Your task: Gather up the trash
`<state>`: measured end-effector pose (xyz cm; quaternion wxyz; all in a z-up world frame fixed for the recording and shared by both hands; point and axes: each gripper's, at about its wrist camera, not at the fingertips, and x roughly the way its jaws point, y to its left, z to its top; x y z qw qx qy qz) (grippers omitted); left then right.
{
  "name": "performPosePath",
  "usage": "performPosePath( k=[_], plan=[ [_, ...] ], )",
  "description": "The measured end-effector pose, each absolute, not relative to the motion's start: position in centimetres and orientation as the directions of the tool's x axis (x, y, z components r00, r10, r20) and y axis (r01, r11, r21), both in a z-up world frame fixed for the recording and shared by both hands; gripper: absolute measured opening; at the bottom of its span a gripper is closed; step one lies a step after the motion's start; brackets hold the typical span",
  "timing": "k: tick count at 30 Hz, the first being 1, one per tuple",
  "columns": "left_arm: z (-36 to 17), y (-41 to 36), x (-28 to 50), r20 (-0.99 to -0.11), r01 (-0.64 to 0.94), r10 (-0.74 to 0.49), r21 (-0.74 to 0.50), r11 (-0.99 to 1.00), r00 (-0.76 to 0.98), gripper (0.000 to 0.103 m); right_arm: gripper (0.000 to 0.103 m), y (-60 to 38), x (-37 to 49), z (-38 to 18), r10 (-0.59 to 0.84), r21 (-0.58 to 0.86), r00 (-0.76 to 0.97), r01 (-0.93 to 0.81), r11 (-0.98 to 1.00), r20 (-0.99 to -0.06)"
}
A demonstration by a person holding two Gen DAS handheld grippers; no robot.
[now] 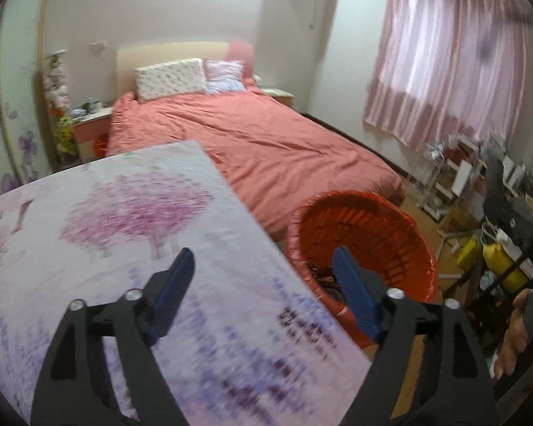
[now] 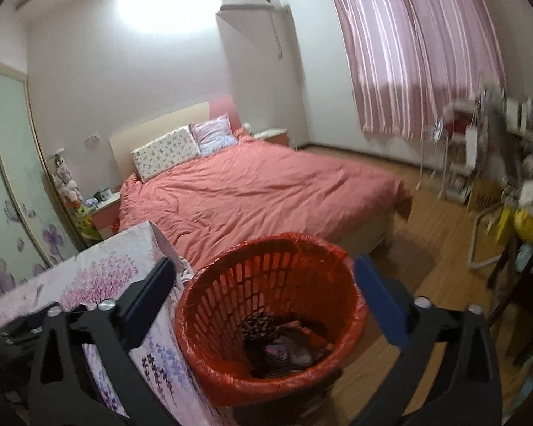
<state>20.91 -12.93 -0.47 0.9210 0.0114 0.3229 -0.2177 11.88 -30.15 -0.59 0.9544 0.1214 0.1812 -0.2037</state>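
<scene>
Trash (image 2: 284, 340) lies in the bottom of one red basket (image 2: 231, 323) lined with a red bag – dark, crumpled pieces too blurred to count. In the right wrist view the right gripper (image 2: 266, 298) straddles the basket, jaws wide apart and empty. The left gripper (image 1: 263, 284), also gaping and empty, hovers over a floral-covered surface (image 1: 106, 230), basket at 2 o'clock. Beyond, at 12 o'clock, one bed (image 2: 259, 191) with two pillows; shelf clutter at 3 o'clock is smeared.
</scene>
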Motion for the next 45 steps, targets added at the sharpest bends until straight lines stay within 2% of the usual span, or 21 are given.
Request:
performPosePath(
  k=[6, 23, 31, 37, 45],
  plan=[
    [1.1, -7.7, 16.5, -0.543, 0.307, -0.309, -0.098, 0.947, 0.781, 0.099, 0.101, -26.7, 8.9, 0.5, -0.397, 0.078, 0.853, 0.446, 0.892, -0.338],
    [1.3, -0.5, 4.2, -0.443, 0.057, -0.054, -0.007, 0.998, 0.895, 0.099, 0.101, -21.5, 2.9, 0.2, -0.419, 0.011, 0.879, 0.433, 0.902, -0.227],
    [0.6, 0.8, 0.7, -0.423, -0.012, 0.017, 0.014, 1.0, 0.906, 0.099, 0.101, -20.6, 2.5, -1.1, -0.416, -0.022, 0.863, 0.428, 0.904, -0.286],
    [-0.2, 0.7, -0.1, -0.452, -0.012, 0.019, 0.02, 1.0, 0.892, 0.099, 0.101, -20.5, 2.6, -2.1, -0.4, -0.005, 0.838, 0.428, 0.904, -0.371],
    [-1.1, 0.7, 0.0, -0.498, -0.018, 0.018, 0.006, 1.0, 0.867, 0.099, 0.101, -19.6, 2.2, -2.9, -0.421, -0.019, 0.811, 0.453, 0.891, -0.407]
  ],
)
